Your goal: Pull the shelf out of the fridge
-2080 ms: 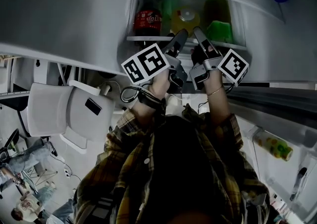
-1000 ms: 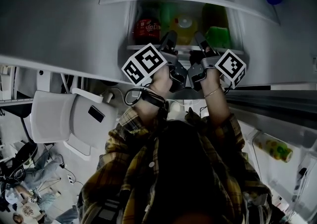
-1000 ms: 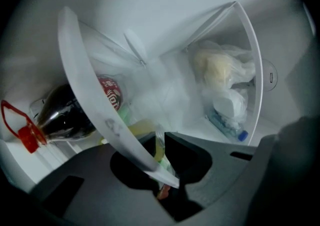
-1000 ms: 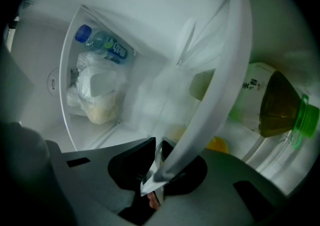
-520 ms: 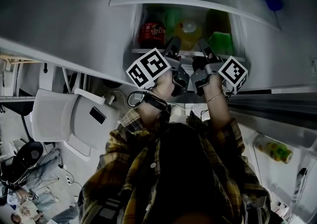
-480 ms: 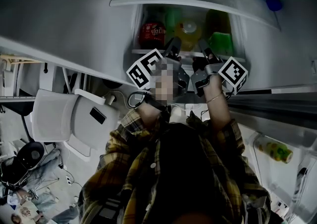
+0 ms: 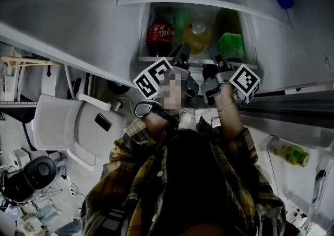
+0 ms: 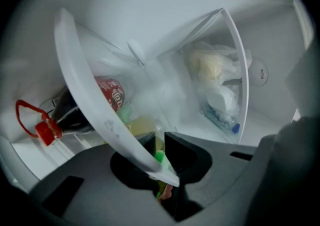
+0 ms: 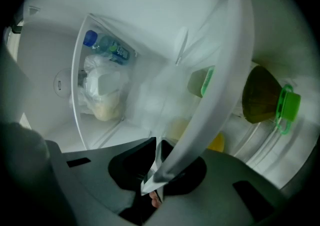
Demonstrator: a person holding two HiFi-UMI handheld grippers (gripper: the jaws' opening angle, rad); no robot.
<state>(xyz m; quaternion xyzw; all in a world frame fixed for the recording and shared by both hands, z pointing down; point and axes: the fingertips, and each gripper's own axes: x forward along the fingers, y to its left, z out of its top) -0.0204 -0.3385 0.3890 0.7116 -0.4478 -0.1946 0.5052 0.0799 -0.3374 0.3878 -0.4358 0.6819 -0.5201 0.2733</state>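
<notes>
- Shelf: seated inside the open fridge, with its white front rim on the near side. A cola bottle, a yellow juice bottle and a green-capped bottle appear to stand on it.
- Left gripper: clamped on the rim, just left of the middle.
- Right gripper: jaws have just been closing. The rim lies between them and they now pinch it, just right of the middle.
- Recommendation: draw both grippers toward the person together and level. An uneven pull would likely skew and jam the shelf.
- Recommendation: proceed slowly, since the bottles may topple or slide.
- Risk: both holds sit on a thin rim and close together, so the grip could slip.
</notes>
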